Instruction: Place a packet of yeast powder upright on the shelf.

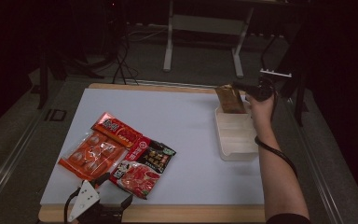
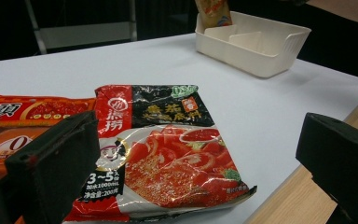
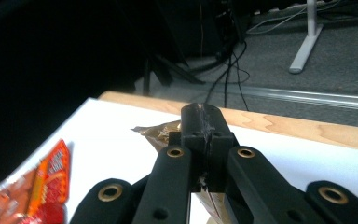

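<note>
While right claw [image 1: 235,87] clamps brown packet [image 1: 230,99] over bin's far edge [image 1: 237,140], left claw [image 2: 200,154] gapes empty near table edge [image 1: 191,213]

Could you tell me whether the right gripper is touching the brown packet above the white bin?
Touching. In the right gripper view the right gripper has its jaws shut on the brown packet; the high view shows that packet hanging from it over the white bin.

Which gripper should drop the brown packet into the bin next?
Right. The right gripper is shut on the brown packet, holding it upright over the far end of the white bin. The left gripper sits open at the near edge, by the red packets.
</note>
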Motion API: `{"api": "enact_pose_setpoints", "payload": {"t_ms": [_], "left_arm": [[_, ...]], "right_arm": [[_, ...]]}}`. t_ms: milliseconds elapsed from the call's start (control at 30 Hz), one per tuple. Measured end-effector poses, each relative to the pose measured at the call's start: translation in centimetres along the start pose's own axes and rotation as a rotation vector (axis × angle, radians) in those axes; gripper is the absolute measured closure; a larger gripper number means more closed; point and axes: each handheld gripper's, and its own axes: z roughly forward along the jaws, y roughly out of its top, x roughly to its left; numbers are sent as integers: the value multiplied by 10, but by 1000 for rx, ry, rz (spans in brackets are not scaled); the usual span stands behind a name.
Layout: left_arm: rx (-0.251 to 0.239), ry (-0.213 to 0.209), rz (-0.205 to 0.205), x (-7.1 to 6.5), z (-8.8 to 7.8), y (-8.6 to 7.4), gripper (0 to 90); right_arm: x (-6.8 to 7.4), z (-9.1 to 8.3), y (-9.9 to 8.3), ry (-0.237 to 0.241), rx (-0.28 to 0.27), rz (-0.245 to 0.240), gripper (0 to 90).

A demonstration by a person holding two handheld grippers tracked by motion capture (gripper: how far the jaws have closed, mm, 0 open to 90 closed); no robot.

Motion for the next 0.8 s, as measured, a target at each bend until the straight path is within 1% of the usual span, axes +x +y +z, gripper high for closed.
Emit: {"api": "enact_pose_setpoints", "payload": {"t_ms": [33, 67, 200, 233, 300, 333, 367, 400, 433, 467, 500, 567, 633, 667, 700, 767, 800], "left_arm": [[0, 0, 0, 0, 0, 0, 3], [2, 0, 1, 0, 1, 0, 2], [4, -3, 3, 0, 1, 0, 3], [5, -4, 4, 0, 2, 0, 3], [6, -5, 6, 0, 2, 0, 3], [6, -5, 6, 0, 2, 0, 3], [6, -6, 6, 0, 2, 0, 2], [4, -7, 5, -1, 3, 1, 3], [4, -7, 6, -1, 3, 1, 3], [4, -7, 6, -1, 3, 1, 3], [3, -8, 6, -1, 3, 1, 3], [4, -9, 10, -1, 3, 1, 3], [3, -10, 10, -1, 3, 1, 3], [3, -10, 10, -1, 3, 1, 3], [4, -12, 16, -2, 4, 2, 3], [3, -14, 16, -2, 4, 2, 3], [1, -14, 16, -2, 4, 2, 3]], "right_arm": [[0, 0, 0, 0, 0, 0, 896], [-5, -5, -2, -16, -18, 13, 895], [-12, -13, -3, -54, -41, 34, 889], [-12, -13, -3, -54, -41, 34, 889], [-15, -16, -4, -71, -39, 41, 883], [-15, -16, -4, -91, -28, 36, 876], [-14, -17, -4, -105, -26, 27, 847], [-13, -18, -3, -116, -29, 19, 795], [-12, -19, -2, -124, -27, 11, 779], [-10, -19, -1, -135, -21, -1, 758], [-7, -20, 0, -148, -17, -25, 732], [-1, -23, 4, -163, -12, -58, 711], [3, -25, 7, -178, 1, -75, 689], [3, -25, 7, -178, 1, -75, 689], [5, -26, 8, -192, 1, -89, 679], [9, -31, 9, -196, -11, -98, 667], [10, -33, 9, -190, -17, -94, 664]]}}
